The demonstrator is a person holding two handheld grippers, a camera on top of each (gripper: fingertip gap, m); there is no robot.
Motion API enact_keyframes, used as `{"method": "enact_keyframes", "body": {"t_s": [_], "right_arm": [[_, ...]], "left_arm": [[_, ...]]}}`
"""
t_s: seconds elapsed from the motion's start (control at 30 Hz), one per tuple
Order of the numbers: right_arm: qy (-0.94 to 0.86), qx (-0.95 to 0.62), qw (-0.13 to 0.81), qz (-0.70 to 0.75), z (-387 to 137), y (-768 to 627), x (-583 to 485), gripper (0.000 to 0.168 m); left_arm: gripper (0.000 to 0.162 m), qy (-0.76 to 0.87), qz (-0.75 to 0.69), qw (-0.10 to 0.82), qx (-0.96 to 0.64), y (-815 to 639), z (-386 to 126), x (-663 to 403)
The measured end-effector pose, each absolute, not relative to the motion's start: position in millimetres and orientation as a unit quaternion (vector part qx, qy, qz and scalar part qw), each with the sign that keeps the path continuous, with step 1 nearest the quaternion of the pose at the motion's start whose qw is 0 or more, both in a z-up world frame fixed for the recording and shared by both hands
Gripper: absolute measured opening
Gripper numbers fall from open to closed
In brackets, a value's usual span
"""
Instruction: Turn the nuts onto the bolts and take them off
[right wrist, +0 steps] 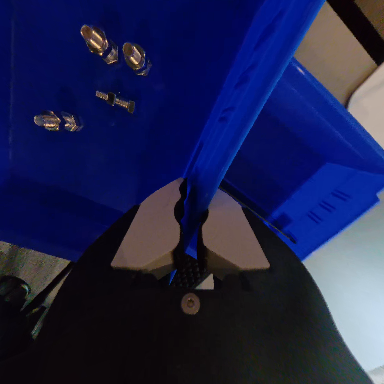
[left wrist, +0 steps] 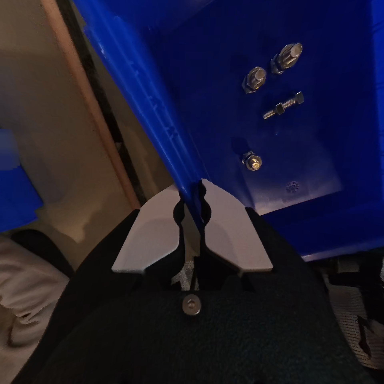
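Observation:
A blue plastic bin (left wrist: 145, 87) holds several steel bolts with nuts on its floor. In the left wrist view two big bolts (left wrist: 286, 57) (left wrist: 253, 80) lie at the far end, a thin bolt with a nut (left wrist: 283, 108) below them, and a short bolt with a nut (left wrist: 252, 161) nearest. My left gripper (left wrist: 192, 199) is shut on the bin's left rim. My right gripper (right wrist: 193, 199) is shut on the bin's right rim (right wrist: 239, 99). The right wrist view shows the same bolts: two big ones (right wrist: 97, 43) (right wrist: 135, 58), the thin one (right wrist: 115, 100), the short one (right wrist: 58, 122).
A second blue bin (right wrist: 324, 176) stands right of the held one. A pale surface with a wooden edge (left wrist: 87, 104) runs left of the bin, with another blue thing (left wrist: 16, 187) at the far left. Light cloth (left wrist: 25, 301) shows at the lower left. Spacing between my two grippers at the tips: around 20 cm.

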State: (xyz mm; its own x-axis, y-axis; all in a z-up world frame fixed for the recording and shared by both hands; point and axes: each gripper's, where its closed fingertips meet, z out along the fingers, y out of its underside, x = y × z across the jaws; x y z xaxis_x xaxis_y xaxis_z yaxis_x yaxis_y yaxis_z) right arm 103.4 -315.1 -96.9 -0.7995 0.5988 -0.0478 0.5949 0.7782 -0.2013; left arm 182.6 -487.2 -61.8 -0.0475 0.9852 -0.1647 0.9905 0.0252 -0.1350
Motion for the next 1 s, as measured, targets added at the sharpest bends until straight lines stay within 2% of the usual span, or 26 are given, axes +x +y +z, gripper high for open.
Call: {"method": "enact_keyframes", "body": {"t_s": [0.63,1.0], "right_arm": [[-0.935,-0.338,-0.032,0.101,-171,-390,147,0.010],[-0.933,-0.343,-0.048,0.096,-197,-391,157,0.021]], "left_arm": [[0.013,0.688,-0.114,0.082,0.712,-567,-120,207],[0.014,0.680,-0.118,0.060,0.722,-576,-155,196]]}}
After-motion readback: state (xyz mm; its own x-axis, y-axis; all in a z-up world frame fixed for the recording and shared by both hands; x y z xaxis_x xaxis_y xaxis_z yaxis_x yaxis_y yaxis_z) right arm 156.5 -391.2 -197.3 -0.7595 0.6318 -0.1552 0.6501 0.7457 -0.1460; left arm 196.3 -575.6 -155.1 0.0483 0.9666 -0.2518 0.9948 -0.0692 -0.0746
